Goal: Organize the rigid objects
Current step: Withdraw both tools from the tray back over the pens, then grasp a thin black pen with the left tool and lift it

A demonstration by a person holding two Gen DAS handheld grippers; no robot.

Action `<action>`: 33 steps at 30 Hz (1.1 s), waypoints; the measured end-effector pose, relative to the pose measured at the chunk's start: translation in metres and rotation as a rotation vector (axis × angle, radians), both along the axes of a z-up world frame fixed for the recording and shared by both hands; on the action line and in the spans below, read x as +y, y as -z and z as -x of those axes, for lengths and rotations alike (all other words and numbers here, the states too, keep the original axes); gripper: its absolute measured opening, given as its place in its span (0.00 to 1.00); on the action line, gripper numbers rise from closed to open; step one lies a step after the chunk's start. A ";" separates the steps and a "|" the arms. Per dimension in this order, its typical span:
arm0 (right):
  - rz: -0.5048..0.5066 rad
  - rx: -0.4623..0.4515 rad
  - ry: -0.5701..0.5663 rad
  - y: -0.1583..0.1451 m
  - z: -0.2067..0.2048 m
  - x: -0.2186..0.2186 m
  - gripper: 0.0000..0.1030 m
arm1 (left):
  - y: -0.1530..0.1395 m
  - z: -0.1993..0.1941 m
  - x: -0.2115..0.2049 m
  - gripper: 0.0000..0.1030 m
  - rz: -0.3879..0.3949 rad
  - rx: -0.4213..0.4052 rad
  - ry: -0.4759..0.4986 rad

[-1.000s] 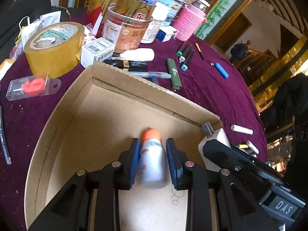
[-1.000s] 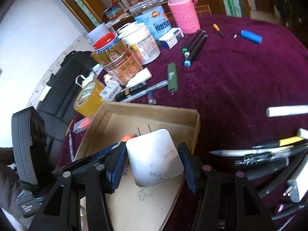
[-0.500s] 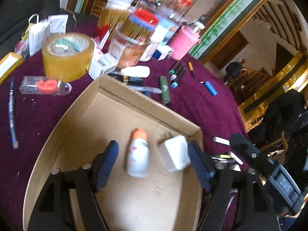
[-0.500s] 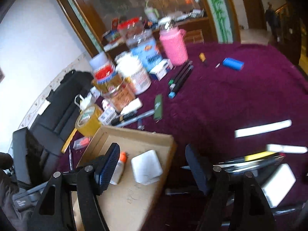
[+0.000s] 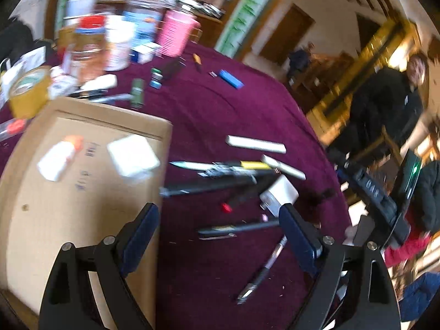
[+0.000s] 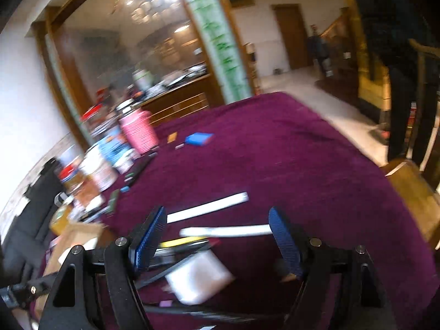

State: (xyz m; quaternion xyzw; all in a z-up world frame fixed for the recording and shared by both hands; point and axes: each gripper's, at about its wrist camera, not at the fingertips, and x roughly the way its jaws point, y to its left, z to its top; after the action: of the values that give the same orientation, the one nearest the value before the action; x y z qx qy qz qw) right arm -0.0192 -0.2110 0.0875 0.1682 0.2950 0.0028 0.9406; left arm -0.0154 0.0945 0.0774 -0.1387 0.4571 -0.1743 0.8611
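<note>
Two items, a white orange-capped bottle (image 5: 59, 158) and a white square adapter (image 5: 133, 155), lie in the shallow cardboard box (image 5: 82, 206), while left gripper (image 5: 217, 236) and right gripper (image 6: 217, 236), jaws just widened and empty, risk scattering the crowded pens (image 5: 220, 166).

Left gripper (image 5: 220, 229): jaws spread wide, just been opening, nothing between the blue pads (image 5: 139, 238); points forward and downward. Right gripper (image 6: 216, 243): jaws also wide, just been opening, pads (image 6: 150, 240) clear of any object; angled down more shallowly. Both views motion-blurred.
</note>
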 end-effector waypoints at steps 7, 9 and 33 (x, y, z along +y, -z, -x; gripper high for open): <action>-0.015 0.028 0.077 0.026 0.007 -0.043 0.78 | 0.040 -0.006 -0.070 0.86 -0.189 0.041 0.143; -0.050 0.002 0.063 0.023 0.007 -0.046 0.78 | 0.049 -0.004 -0.076 0.86 -0.257 0.029 0.155; -0.034 0.051 0.016 0.032 0.005 -0.037 0.78 | 0.046 0.025 -0.120 0.51 -0.611 -0.189 0.493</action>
State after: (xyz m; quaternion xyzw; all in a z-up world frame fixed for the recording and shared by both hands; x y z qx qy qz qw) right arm -0.0246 -0.2475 0.0557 0.1864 0.3173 -0.0039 0.9298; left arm -0.0407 -0.0259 0.0315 0.2539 0.4264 -0.2438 0.8333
